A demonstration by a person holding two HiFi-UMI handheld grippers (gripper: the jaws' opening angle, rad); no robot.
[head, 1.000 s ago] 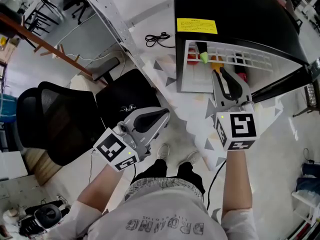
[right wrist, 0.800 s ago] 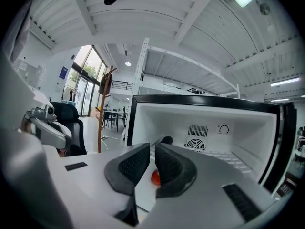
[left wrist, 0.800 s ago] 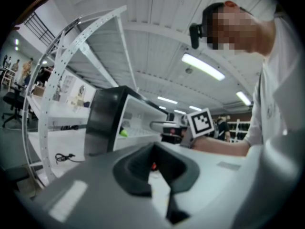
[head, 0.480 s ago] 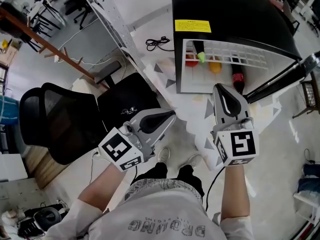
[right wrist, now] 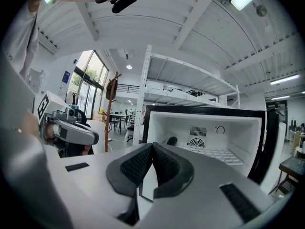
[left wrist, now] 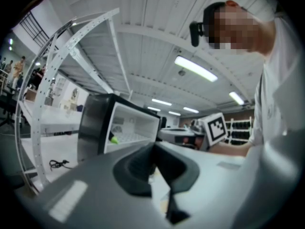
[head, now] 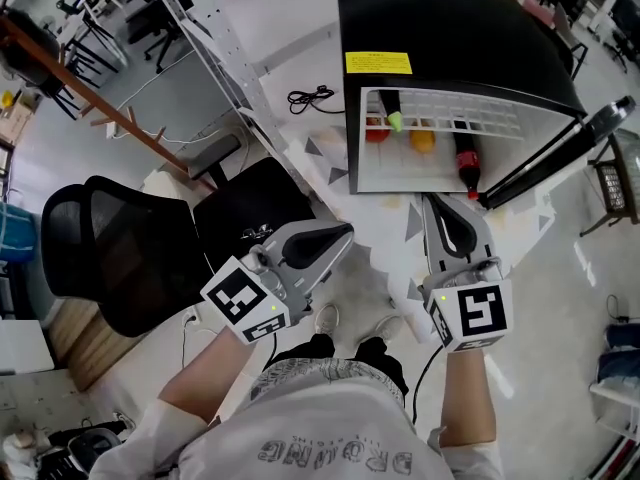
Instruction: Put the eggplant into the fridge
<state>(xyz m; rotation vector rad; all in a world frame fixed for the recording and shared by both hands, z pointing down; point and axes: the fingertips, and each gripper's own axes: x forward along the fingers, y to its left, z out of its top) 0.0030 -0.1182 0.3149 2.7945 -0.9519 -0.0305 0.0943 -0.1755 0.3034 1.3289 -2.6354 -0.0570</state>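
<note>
The eggplant, dark with a green stem, lies on the wire shelf inside the open black fridge. Its green tip shows in the left gripper view, its dark end in the right gripper view. My right gripper is shut and empty, just in front of the fridge opening, pointing at it. My left gripper hangs lower left of the fridge, jaws closed with nothing between them.
On the shelf beside the eggplant lie a red item, an orange item and a red-capped bottle. The fridge door stands open at right. A black office chair, a metal rack and a floor cable are at left.
My right gripper has drawn back from the fridge shelf toward me, with nothing in it. The left gripper has shifted slightly up and right.
</note>
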